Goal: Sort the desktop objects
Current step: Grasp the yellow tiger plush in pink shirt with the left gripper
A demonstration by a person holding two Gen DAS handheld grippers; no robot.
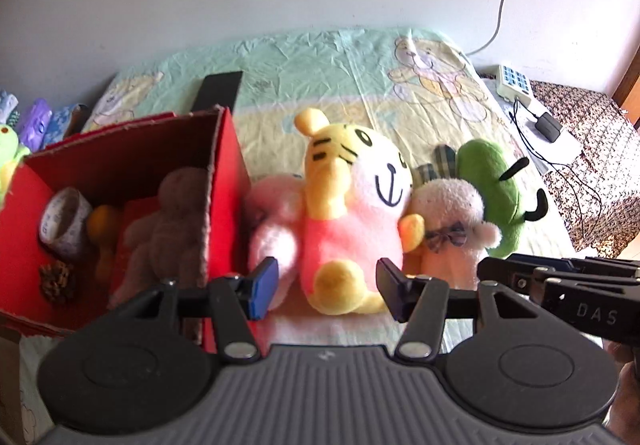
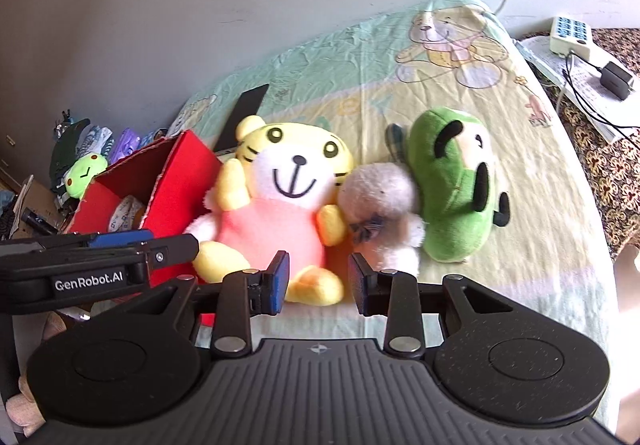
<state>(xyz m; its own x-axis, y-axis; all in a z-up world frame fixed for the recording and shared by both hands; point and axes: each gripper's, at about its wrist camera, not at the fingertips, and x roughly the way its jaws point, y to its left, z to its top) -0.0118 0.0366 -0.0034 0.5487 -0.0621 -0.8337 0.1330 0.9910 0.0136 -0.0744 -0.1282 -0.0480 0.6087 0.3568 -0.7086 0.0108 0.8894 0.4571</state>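
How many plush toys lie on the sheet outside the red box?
3, in a touching row: the tiger against the red box, the small white plush in the middle, the green plush outermost. Others may be hidden behind them.

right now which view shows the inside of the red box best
The left wrist view. It looks down into the red box, showing a brown plush, a tape roll and a pinecone inside. The right wrist view sees the box from the side, with only a glimpse of the tape roll.
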